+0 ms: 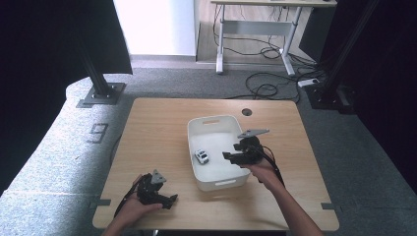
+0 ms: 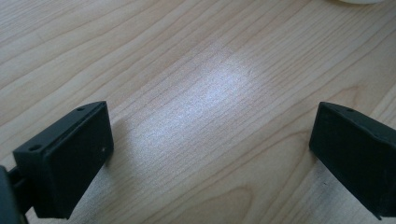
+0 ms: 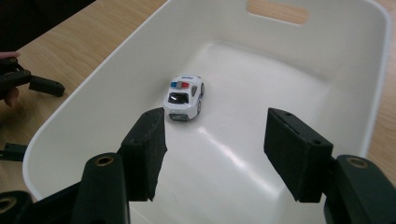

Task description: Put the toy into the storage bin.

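A white plastic bin (image 1: 216,147) stands on the wooden worktop (image 1: 157,132), a little right of its middle, with a handle slot in its far wall and another in its near wall. A small white toy police car (image 1: 201,156) lies on the floor of the bin, close to the left wall and about midway between the near and far ends. In the right gripper view the toy police car (image 3: 184,97) sits upright on its wheels, with a blue and red light bar across its roof, and nothing touches it.

The right gripper (image 1: 235,156) hangs over the right half of the bin, held by the person's right hand (image 1: 263,169), and points left towards the car. Its fingers (image 3: 144,149) stand wide apart with only the bare white floor of the bin (image 3: 327,56) between them; the car lies just beyond the tip of the left one, clear of both.

The left gripper (image 1: 164,199) rests low at the near left part of the worktop, well apart from the bin, in the person's left hand (image 1: 135,209). Its fingers (image 2: 70,163) are spread wide too, with only bare wood grain of the worktop (image 2: 210,93) between them.
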Motion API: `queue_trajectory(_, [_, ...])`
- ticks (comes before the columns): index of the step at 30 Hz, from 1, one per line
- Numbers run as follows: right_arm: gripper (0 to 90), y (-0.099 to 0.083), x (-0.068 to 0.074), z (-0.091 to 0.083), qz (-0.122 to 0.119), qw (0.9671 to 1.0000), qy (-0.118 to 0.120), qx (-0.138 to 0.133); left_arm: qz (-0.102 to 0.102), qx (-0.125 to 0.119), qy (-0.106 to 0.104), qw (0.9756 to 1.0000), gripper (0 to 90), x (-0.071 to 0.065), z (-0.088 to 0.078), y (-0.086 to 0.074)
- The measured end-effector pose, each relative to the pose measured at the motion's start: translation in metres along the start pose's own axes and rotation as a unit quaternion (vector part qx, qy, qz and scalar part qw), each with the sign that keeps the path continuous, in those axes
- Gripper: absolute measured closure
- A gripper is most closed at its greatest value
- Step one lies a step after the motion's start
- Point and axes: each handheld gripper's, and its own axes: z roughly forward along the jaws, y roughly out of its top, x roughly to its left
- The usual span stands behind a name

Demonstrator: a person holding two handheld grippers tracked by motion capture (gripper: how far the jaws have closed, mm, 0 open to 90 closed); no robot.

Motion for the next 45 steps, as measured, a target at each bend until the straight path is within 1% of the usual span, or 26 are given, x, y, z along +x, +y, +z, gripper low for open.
queue_trajectory(3, [38.7, -0.005, -0.006, -0.007, 0.003, 0.9999, 0.000, -0.011, 0.000, -0.001, 0.000, 1.0000, 0.0, 0.000, 0.000, 0.000])
queue_trajectory(5, [38.7, -0.011, -0.011, -0.015, 0.005, 0.9997, -0.005, -0.022, 0.000, -0.001, 0.000, 1.0000, 0.0, 0.000, 0.000, 0.000])
queue_trajectory(6, [38.7, -0.011, -0.011, -0.015, 0.005, 0.9997, -0.005, -0.022, 0.000, 0.000, 0.000, 1.0000, 0.0, 0.000, 0.000, 0.000])
queue_trajectory(7, [38.7, -0.015, -0.014, -0.021, 0.008, 0.9995, -0.006, -0.031, -0.001, -0.001, 0.000, 1.0000, 0.0, 0.000, 0.000, 0.000])
queue_trajectory(9, [38.7, -0.016, -0.015, -0.023, 0.010, 0.9993, -0.006, -0.035, 0.000, 0.000, 0.000, 1.0000, 0.0, 0.000, 0.000, 0.000])
queue_trajectory(10, [38.7, -0.018, -0.016, -0.026, 0.010, 0.9991, -0.006, -0.040, 0.000, 0.000, 0.000, 1.0000, 0.0, 0.000, 0.000, 0.000])
queue_trajectory(11, [38.6, -0.023, -0.019, -0.033, 0.012, 0.9988, -0.009, -0.047, 0.000, 0.000, 0.000, 1.0000, 0.0, 0.000, 0.000, 0.000])
queue_trajectory(12, [38.6, -0.023, -0.019, -0.033, 0.012, 0.9988, -0.009, -0.047, 0.000, 0.000, 0.000, 1.0000, 0.0, 0.000, 0.000, 0.000])
queue_trajectory(15, [38.6, -0.031, -0.024, -0.041, 0.015, 0.9983, -0.014, -0.054, 0.000, 0.000, 0.000, 1.0000, 0.0, 0.000, 0.000, 0.000])
queue_trajectory(19, [38.4, -0.044, -0.031, -0.053, 0.018, 0.9975, -0.022, -0.064, 0.000, 0.000, -0.001, 1.0000, 0.0, 0.000, 0.000, 0.000])
queue_trajectory(21, [38.4, -0.056, -0.037, -0.063, 0.022, 0.9967, -0.031, -0.072, -0.001, 0.000, -0.001, 1.0000, 0.0, 0.000, 0.000, 0.000])
queue_trajectory(22, [38.4, -0.056, -0.037, -0.063, 0.022, 0.9967, -0.031, -0.072, -0.001, 0.000, -0.001, 1.0000, 0.0, 0.000, 0.000, 0.000])
queue_trajectory(23, [38.2, -0.064, -0.041, -0.068, 0.027, 0.9961, -0.036, -0.077, -0.001, 0.000, 0.000, 1.0000, 0.0, 0.000, 0.000, 0.000])
queue_trajectory(24, [38.2, -0.064, -0.041, -0.068, 0.027, 0.9961, -0.036, -0.077, -0.001, 0.000, 0.000, 1.0000, 0.0, 0.000, 0.000, 0.000])
queue_trajectory(26, [38.1, -0.072, -0.046, -0.073, 0.032, 0.9956, -0.041, -0.078, -0.001, -0.001, 0.000, 1.0000, 0.0, 0.000, 0.000, 0.000])
queue_trajectory(27, [38.0, -0.081, -0.050, -0.078, 0.036, 0.9952, -0.046, -0.078, -0.001, 0.000, 0.001, 1.0000, 0.0, 0.000, 0.001, 0.001])
queue_trajectory(28, [38.0, -0.081, -0.050, -0.078, 0.036, 0.9952, -0.046, -0.078, -0.001, 0.000, 0.001, 1.0000, 0.0, 0.000, 0.001, 0.001])
queue_trajectory(31, [37.8, -0.094, -0.057, -0.083, 0.043, 0.9944, -0.055, -0.079, -0.002, 0.000, 0.001, 1.0000, 0.0, 0.000, 0.001, 0.001])
queue_trajectory(32, [37.8, -0.098, -0.059, -0.084, 0.047, 0.9942, -0.055, -0.080, -0.002, -0.001, 0.001, 1.0000, 0.0, 0.000, 0.001, 0.001])
queue_trajectory(33, [37.6, -0.108, -0.063, -0.085, 0.052, 0.9938, -0.058, -0.079, -0.002, -0.001, 0.001, 1.0000, 0.0, 0.000, 0.001, 0.001])
queue_trajectory(34, [37.6, -0.108, -0.063, -0.085, 0.052, 0.9938, -0.058, -0.079, -0.002, -0.001, 0.001, 1.0000, 0.0, 0.000, 0.001, 0.001])
queue_trajectory(35, [37.2, -0.116, -0.067, -0.084, 0.056, 0.9940, -0.061, -0.071, -0.002, -0.001, 0.002, 1.0000, 0.0, 0.000, 0.001, 0.001])
queue_trajectory(36, [37.2, -0.116, -0.067, -0.084, 0.056, 0.9940, -0.061, -0.071, -0.002, -0.001, 0.002, 1.0000, 0.0, 0.000, 0.001, 0.001])
queue_trajectory(39, [36.7, -0.125, -0.072, -0.083, 0.059, 0.9940, -0.070, -0.060, -0.002, -0.001, 0.001, 1.0000, 0.0, 0.000, 0.001, 0.001])
queue_trajectory(45, [35.8, -0.129, -0.074, -0.082, 0.063, 0.9933, -0.071, -0.066, -0.002, -0.001, 0.001, 1.0000, 0.0, 0.000, 0.001, 0.001])
